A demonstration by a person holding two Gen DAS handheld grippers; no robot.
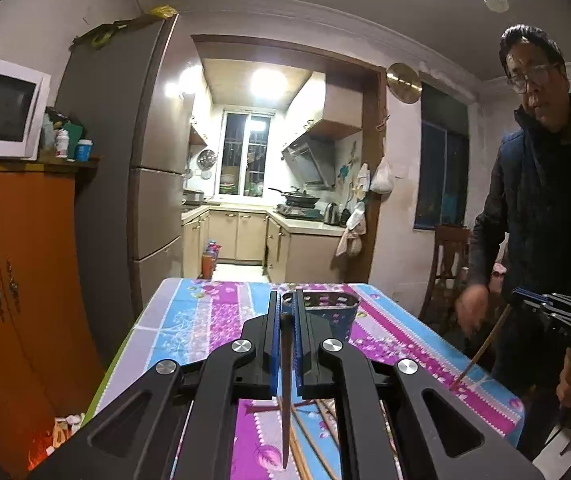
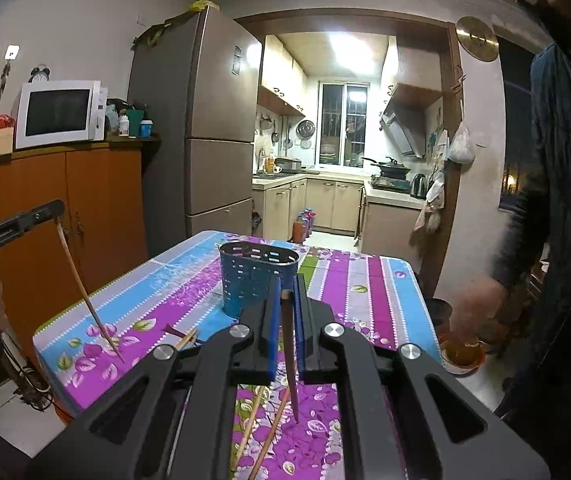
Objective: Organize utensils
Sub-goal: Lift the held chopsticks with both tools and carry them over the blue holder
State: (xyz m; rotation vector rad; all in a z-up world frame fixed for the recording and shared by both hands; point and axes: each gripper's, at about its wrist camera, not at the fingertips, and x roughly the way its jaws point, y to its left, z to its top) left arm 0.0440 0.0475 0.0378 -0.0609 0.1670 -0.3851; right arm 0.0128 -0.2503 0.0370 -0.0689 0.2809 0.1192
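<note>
My left gripper (image 1: 286, 297) is shut on a dark brown chopstick (image 1: 286, 392) that hangs point-down above the table. My right gripper (image 2: 287, 282) is shut on a second chopstick (image 2: 291, 360), also hanging tip-down over the cloth. A blue perforated utensil holder (image 2: 259, 276) stands upright mid-table, just beyond both grippers; the holder (image 1: 327, 312) sits right behind the left fingers. The right gripper (image 1: 525, 300) shows at the right edge, its chopstick (image 1: 481, 350) slanting down. The left gripper (image 2: 51, 208) shows at the left edge, its chopstick (image 2: 85, 296) slanting down. Several loose chopsticks (image 2: 249, 426) lie on the cloth below.
The table (image 2: 377, 296) wears a purple and blue floral cloth. A person (image 1: 545, 208) in a dark jacket stands at its right side. An orange cabinet (image 2: 85, 208) with a microwave (image 2: 57, 114) and a fridge (image 2: 205, 128) line the left. A kitchen doorway opens behind.
</note>
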